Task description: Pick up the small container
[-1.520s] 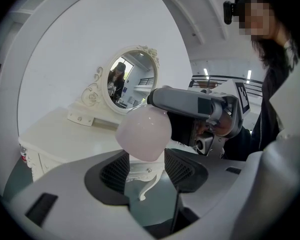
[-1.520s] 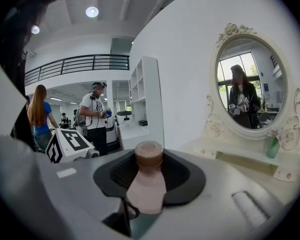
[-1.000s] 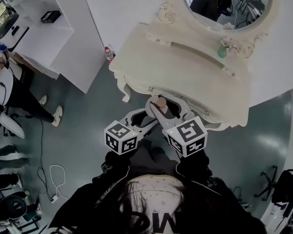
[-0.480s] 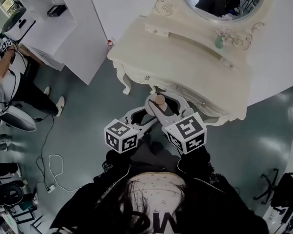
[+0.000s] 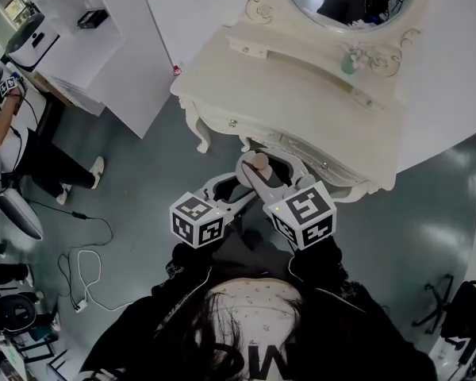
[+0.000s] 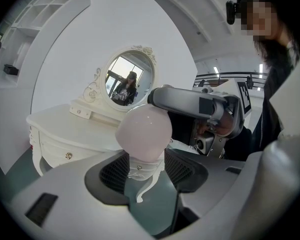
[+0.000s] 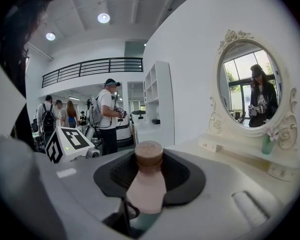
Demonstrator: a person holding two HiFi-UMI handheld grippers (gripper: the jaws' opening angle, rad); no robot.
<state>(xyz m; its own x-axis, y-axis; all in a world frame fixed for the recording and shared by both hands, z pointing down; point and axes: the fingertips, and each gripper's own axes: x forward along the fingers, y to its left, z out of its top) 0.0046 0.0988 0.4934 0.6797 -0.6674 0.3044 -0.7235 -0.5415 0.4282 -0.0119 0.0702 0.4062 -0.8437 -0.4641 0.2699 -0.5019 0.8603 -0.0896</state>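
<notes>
Between both tongs: small container, pink with a brown cap, carried clear of the tabletop ahead. Left tongs and right tongs each clamp it, set fairly wide. The double grip probably steadies its rounded body.

Small container: pale pink body, brown cap. Black mesh-patterned pads flank it, set in the light grey right gripper and left gripper. Black-and-white square markers cover each gripper's cube. Ahead of the jaws is a cream dressing table, and below them a dull grey-green floor.
</notes>
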